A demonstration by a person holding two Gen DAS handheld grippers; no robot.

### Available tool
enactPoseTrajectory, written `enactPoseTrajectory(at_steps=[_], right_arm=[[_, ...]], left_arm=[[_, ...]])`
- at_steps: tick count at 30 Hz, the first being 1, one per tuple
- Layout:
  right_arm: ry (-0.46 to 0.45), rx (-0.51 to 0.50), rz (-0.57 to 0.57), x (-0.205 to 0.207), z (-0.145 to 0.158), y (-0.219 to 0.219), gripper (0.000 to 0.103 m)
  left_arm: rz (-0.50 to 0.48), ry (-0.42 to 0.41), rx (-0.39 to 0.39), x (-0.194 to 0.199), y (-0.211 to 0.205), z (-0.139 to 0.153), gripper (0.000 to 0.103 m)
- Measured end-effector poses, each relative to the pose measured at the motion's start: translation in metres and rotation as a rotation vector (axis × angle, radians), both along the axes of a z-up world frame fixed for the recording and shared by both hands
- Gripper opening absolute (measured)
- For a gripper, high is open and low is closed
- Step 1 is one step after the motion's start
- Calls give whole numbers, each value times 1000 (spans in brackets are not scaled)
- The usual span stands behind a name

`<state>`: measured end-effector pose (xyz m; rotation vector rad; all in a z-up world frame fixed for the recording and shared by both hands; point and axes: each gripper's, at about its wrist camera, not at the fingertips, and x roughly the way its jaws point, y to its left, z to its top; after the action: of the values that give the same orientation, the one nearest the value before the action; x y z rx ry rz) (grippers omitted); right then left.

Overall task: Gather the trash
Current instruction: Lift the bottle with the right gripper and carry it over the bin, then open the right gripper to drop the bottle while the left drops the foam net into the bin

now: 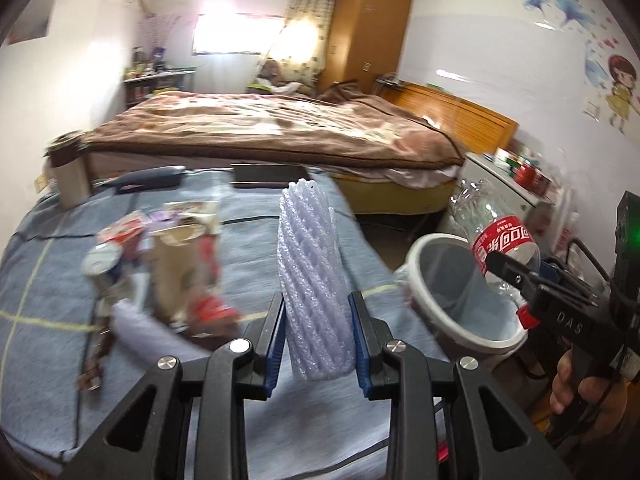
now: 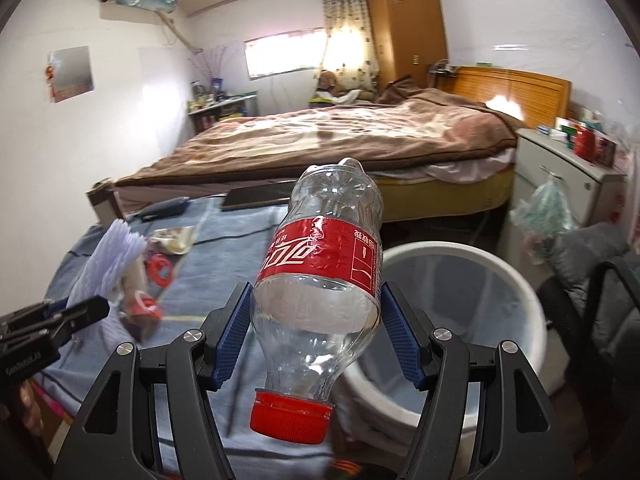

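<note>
Right gripper [image 2: 316, 316] jaws clenched on empty cola bottle [image 2: 320, 280], cap down, over bin [image 2: 500, 276] rim, prob. for dropping. Left gripper [image 1: 316, 340] jaws grip foam net sleeve [image 1: 312, 280] above blue bed w/ other trash.

A: What do the right tongs [image 2: 316, 336] carry?

B: An empty clear cola bottle [image 2: 320, 268] with a red label, clamped between the blue pads [image 2: 232, 336], red cap [image 2: 291, 416] toward the camera.

A: And below it?

B: A white trash bin [image 2: 516, 280] with a pale liner, just right of the bottle. At far left, the left tongs [image 2: 80, 312] grip a white foam net sleeve [image 2: 108, 260] over the blue blanket [image 2: 224, 264].
</note>
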<state>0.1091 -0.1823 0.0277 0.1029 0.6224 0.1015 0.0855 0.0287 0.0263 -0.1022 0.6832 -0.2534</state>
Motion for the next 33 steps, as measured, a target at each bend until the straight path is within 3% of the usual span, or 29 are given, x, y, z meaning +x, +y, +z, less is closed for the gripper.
enactPoseTrajectory(at_steps=[15, 21, 26, 30, 33], right_arm=[[72, -30, -141, 7, -19, -62, 66], [142, -35, -142, 9, -34, -76, 66], [192, -51, -154, 11, -42, -88, 66], [235, -44, -148, 15, -47, -95, 66], [250, -60, -154, 16, -49, -97, 66]], left_arm=[[-225, 71, 0, 40, -109, -14, 31], [-307, 123, 19, 56, -147, -21, 31], [-344, 147, -4, 62, -163, -24, 32], [-356, 186, 23, 69, -178, -33, 32], [-344, 213, 24, 73, -181, -39, 53]])
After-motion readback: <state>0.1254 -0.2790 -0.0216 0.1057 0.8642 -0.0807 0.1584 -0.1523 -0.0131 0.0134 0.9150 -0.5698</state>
